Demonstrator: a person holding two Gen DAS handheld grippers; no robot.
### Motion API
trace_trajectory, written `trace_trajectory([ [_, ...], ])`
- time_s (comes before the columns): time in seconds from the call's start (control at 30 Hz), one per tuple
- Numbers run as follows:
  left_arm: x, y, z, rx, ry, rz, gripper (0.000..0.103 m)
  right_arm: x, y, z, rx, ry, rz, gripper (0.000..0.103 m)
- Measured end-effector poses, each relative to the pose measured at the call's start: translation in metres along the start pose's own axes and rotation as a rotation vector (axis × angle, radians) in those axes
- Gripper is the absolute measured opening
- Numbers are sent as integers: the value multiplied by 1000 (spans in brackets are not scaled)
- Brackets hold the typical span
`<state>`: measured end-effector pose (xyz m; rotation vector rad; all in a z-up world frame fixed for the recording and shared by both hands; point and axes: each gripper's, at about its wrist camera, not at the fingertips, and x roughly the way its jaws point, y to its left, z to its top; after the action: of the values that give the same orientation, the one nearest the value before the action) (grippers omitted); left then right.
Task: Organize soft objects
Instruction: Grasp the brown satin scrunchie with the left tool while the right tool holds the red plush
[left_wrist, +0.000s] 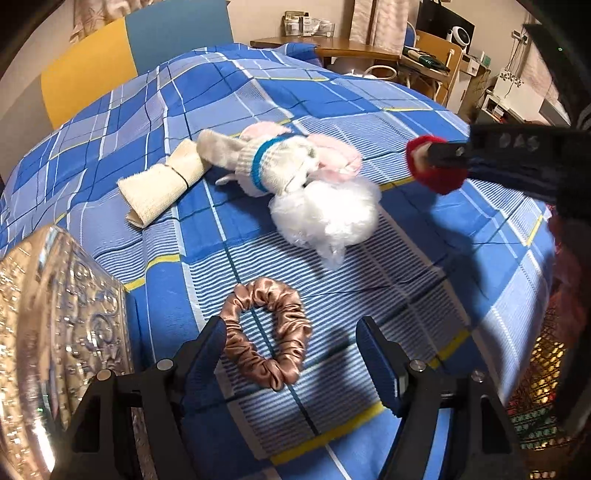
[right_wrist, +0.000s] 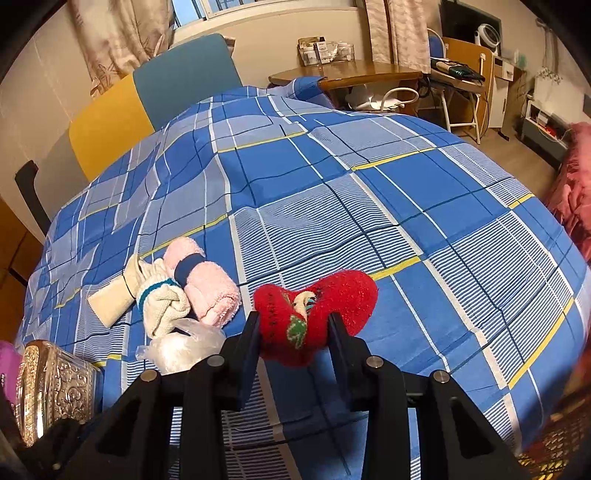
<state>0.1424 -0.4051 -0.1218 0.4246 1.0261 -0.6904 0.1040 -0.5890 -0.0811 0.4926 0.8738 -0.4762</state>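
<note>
Blue-checked bedding covers the one bed (right_wrist: 388, 206), where the step in hand looks like gathering the soft items one at a time: the right gripper (right_wrist: 293, 325) has its jaws closed on the one red plush heart (right_wrist: 317, 314), held just above the quilt, and the next move is probably to carry it to the embossed silver box (right_wrist: 55, 387) at the left. Counting down in size, I see one white fluffy toy (left_wrist: 325, 214), one cream rolled towel (left_wrist: 162, 184), one pink rolled towel (right_wrist: 207, 284), one knit sock (right_wrist: 162, 302) and one bronze satin scrunchie (left_wrist: 267, 332), which lies between the wide-open, empty jaws of the left gripper (left_wrist: 291, 350).
</note>
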Motion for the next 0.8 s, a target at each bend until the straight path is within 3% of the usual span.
trace_trajectory([
  [0.07, 6, 2, -4, -8, -4, 0, 66, 0, 1, 0, -4, 0, 2, 36],
  [0.23, 4, 0, -10, -7, -60, 7, 30, -1, 1, -1, -6, -4, 2, 36],
  [0.3, 3, 1, -10, -21, -71, -24, 25, -1, 1, -1, -4, -4, 2, 36],
  [0.8, -44, 2, -27, -66, -158, -157, 18, 4, 4, -2, -27, 8, -21, 36],
])
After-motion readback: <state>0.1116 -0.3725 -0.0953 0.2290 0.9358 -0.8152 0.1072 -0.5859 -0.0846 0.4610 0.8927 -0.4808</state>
